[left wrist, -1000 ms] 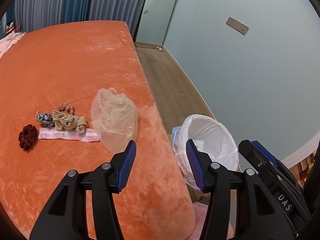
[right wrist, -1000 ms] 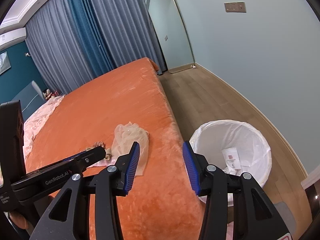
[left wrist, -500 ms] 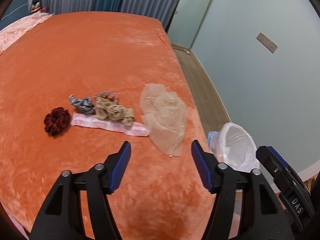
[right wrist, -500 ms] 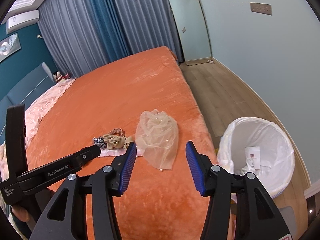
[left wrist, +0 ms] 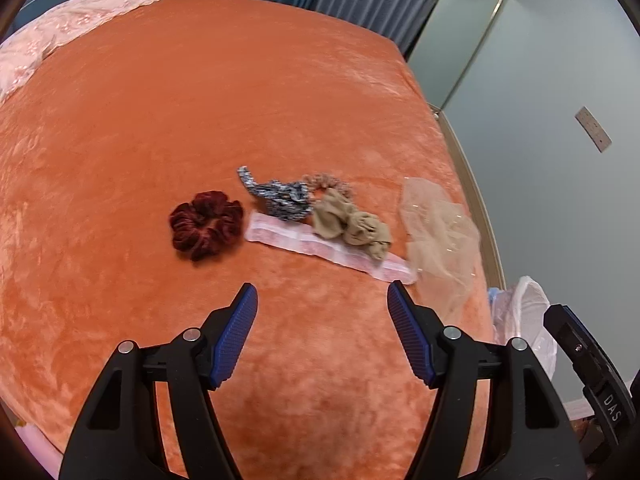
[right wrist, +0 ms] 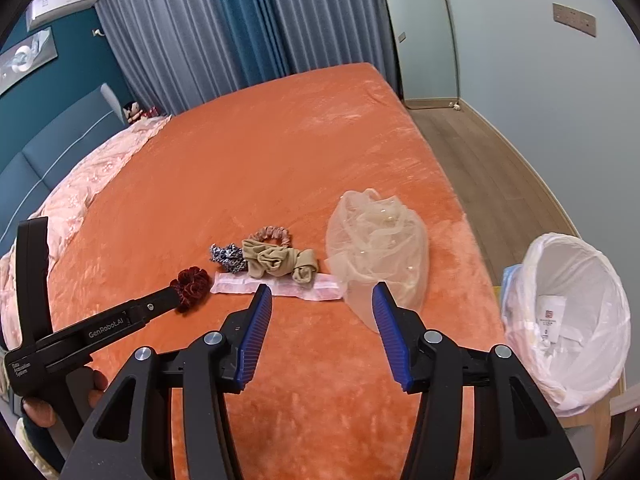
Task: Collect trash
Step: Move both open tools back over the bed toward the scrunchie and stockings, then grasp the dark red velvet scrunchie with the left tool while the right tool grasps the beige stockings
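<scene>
The left gripper (left wrist: pixel 322 294) has swung from the bin (right wrist: pixel 568 320) toward the bed's (left wrist: pixel 200 100) middle; both it and the right gripper (right wrist: pixel 322 294) gape wide, empty. A pink wrapper strip (left wrist: pixel 280 238) lies lengthwise along the bed's near edge, pointing toward the bin.

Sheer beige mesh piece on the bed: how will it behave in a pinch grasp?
The mesh piece looks thin and crumpled, so probably floppy and very light. It would likely drape and trail from the open right gripper. Small beads on it might snag the orange blanket.
</scene>
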